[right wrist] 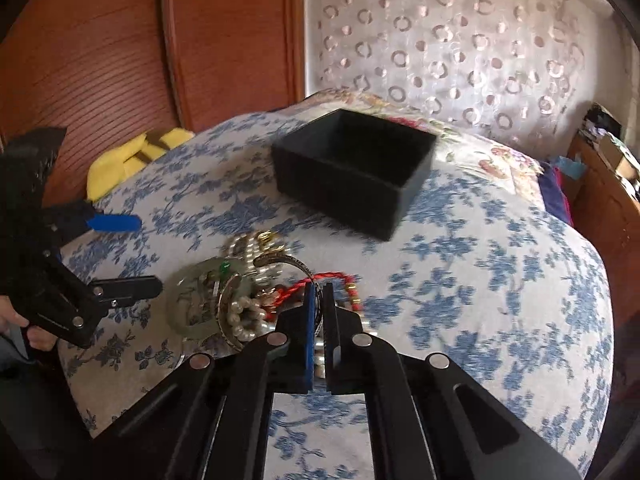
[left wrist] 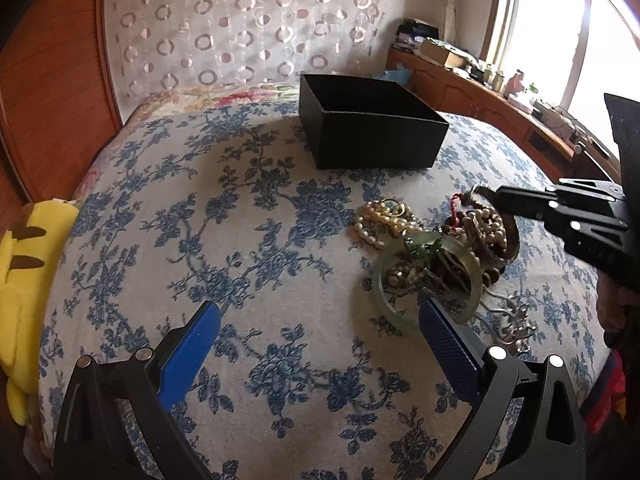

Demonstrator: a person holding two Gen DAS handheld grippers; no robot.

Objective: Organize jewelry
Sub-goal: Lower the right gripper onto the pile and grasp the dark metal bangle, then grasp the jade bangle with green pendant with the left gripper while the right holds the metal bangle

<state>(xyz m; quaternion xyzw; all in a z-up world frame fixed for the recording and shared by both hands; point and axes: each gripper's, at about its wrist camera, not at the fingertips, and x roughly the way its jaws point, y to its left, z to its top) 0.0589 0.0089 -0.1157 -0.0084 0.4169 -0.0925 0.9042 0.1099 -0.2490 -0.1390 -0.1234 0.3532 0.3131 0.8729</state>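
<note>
A pile of jewelry [left wrist: 436, 248] lies on the blue-flowered bedspread [left wrist: 240, 240]: pearl strands [left wrist: 380, 220], a pale green jade bangle [left wrist: 428, 280], dark beads and a red cord [right wrist: 332, 278]. An open, empty black box [left wrist: 372, 128] stands behind it, also in the right wrist view [right wrist: 352, 168]. My left gripper [left wrist: 320, 328] is open and empty, just left of the pile. My right gripper [right wrist: 319, 292] is shut on a thin metal bangle [right wrist: 288, 262] at the pile's far side.
A yellow plush toy [left wrist: 24, 288] lies at the bed's left edge. A wooden headboard [left wrist: 52, 80] and a patterned pillow [left wrist: 248, 24] stand behind the box. A cluttered wooden cabinet [left wrist: 500, 96] runs under the window at right.
</note>
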